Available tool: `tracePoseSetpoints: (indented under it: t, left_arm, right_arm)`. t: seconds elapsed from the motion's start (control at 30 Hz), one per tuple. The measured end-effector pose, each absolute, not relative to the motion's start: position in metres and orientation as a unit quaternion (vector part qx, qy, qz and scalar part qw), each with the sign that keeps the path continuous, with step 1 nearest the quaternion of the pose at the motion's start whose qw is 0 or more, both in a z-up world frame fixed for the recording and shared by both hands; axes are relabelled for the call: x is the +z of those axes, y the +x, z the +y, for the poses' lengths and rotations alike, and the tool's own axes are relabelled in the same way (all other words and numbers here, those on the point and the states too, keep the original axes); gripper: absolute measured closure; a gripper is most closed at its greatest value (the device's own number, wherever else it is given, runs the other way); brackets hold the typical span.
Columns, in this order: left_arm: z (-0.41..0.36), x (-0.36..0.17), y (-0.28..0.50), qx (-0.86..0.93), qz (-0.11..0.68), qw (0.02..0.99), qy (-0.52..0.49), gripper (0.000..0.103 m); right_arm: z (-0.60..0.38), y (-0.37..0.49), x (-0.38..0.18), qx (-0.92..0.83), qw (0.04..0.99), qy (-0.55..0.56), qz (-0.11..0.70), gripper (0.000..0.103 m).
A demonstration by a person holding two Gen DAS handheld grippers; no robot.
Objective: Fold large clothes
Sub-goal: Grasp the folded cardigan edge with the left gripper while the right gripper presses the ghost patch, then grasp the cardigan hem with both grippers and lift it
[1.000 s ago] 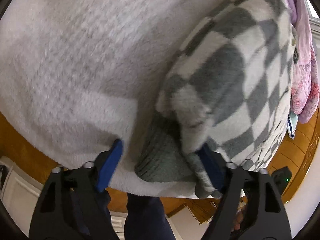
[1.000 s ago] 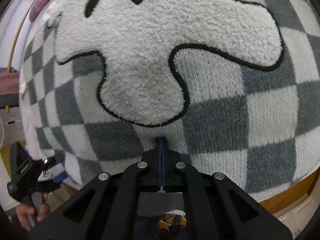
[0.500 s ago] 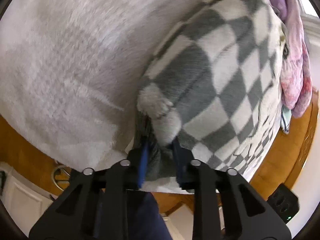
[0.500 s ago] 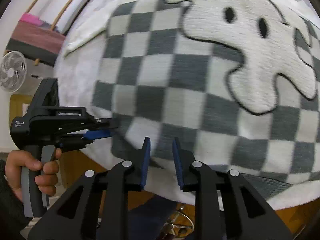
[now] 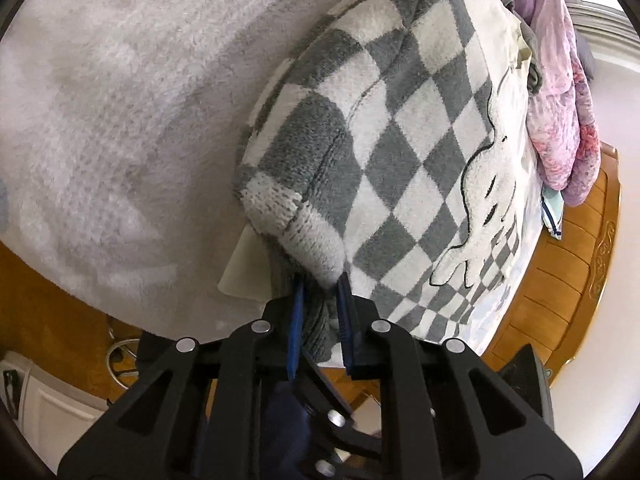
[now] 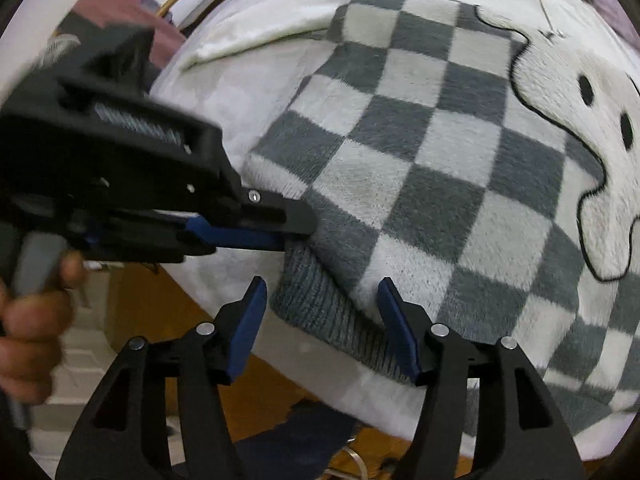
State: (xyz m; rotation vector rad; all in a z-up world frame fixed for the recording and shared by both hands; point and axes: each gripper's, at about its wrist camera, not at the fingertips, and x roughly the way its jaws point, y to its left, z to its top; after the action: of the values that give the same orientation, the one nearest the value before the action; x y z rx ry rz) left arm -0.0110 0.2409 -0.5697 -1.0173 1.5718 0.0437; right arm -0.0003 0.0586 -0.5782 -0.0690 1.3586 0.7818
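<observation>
A grey-and-white checkered fleece sweater (image 5: 400,128) with a white ghost figure (image 6: 580,128) lies on a white fuzzy blanket (image 5: 120,100). My left gripper (image 5: 320,286) is shut on the sweater's grey ribbed hem corner and lifts it slightly. In the right wrist view the left gripper (image 6: 286,236) grips that same corner from the left. My right gripper (image 6: 322,286) is open, its jaws astride the ribbed hem (image 6: 320,304) near the bed's front edge, holding nothing.
A pink and purple quilt (image 5: 560,92) is bunched at the far side of the bed. The wooden bed frame (image 5: 576,264) runs along the right. Wooden floor (image 5: 48,308) and a white cabinet (image 5: 44,412) lie below the blanket's edge.
My left gripper closed on the sweater's hem corner and holds it. My right gripper went from shut to open and moved left to the hem beside the left gripper.
</observation>
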Motion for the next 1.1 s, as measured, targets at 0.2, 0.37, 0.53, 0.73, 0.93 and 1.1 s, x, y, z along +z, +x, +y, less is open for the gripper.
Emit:
tracePoseSetpoints:
  t: [0.2, 0.37, 0.53, 0.73, 0.93, 1.1]
  left_arm:
    - [0.245, -0.578, -0.015, 0.017, 0.673, 0.577, -0.463, 0.088]
    - [0.256, -0.540, -0.008, -0.016, 0.620, 0.627, -0.471, 0.083]
    - [0.279, -0.483, -0.007, 0.032, 0.569, 0.711, -0.413, 0.048]
    - [0.272, -0.503, 0.008, 0.120, 0.631, 0.698, -0.318, 0.036]
    - [0.201, -0.501, 0.058, 0.057, 0.618, 0.720, -0.311, 0.036]
    - [0.106, -0.456, 0.094, -0.052, 0.592, 0.764, -0.252, 0.036]
  right_arm:
    - [0.081, 0.004, -0.598, 0.308, 0.731, -0.082, 0.604, 0.065]
    - [0.066, 0.020, -0.605, 0.298, 0.711, -0.020, 0.637, 0.084]
    - [0.008, 0.042, -0.592, 0.267, 0.679, 0.187, 0.658, 0.085]
    - [-0.050, 0.054, -0.562, 0.240, 0.665, 0.323, 0.629, 0.086]
    - [-0.122, 0.049, -0.540, 0.210, 0.667, 0.410, 0.585, 0.086]
    - [-0.210, 0.051, -0.527, 0.160, 0.676, 0.466, 0.548, 0.086]
